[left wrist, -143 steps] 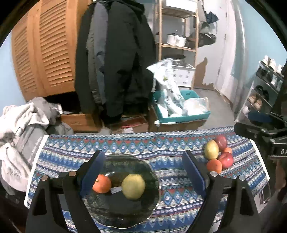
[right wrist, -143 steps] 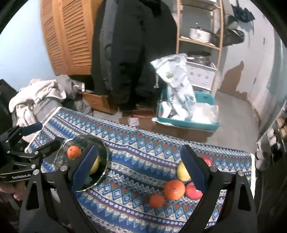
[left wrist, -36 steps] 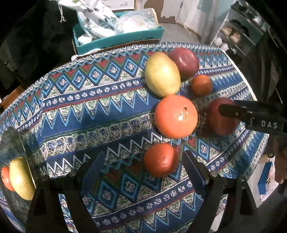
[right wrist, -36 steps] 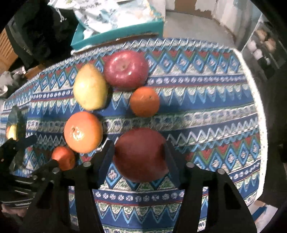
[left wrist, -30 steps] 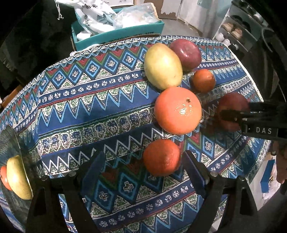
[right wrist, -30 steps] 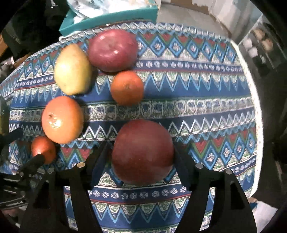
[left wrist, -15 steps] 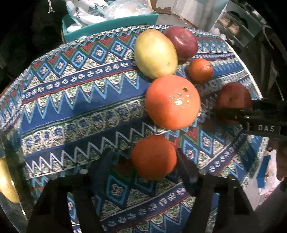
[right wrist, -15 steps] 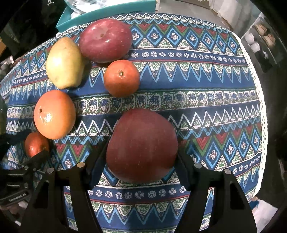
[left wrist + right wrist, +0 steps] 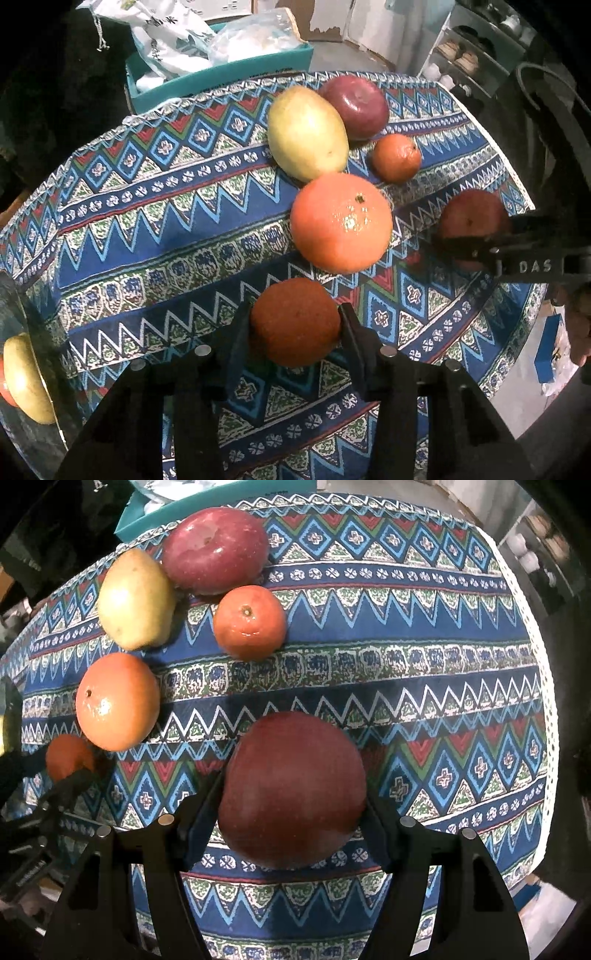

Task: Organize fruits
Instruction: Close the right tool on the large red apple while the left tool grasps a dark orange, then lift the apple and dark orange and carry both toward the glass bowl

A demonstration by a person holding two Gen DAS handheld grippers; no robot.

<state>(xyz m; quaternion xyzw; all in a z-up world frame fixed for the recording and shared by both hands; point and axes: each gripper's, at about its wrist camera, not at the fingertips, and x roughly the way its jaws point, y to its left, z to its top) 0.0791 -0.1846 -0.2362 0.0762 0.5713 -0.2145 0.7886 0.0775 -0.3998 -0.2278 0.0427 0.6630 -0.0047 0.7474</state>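
Left wrist, hand-held gripper (image 9: 294, 325) now clamps tangerine (image 9: 294, 322)

The glass plate (image 9: 22, 424) and its pear (image 9: 26, 376) are cut off.

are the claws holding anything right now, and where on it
Yes, both. The left claw is shut on the small orange, pinching its two sides. The right claw grips the red apple across its widest part.

Dim indoor light, strong fisheye bending and black corners, slight glare on fruit.
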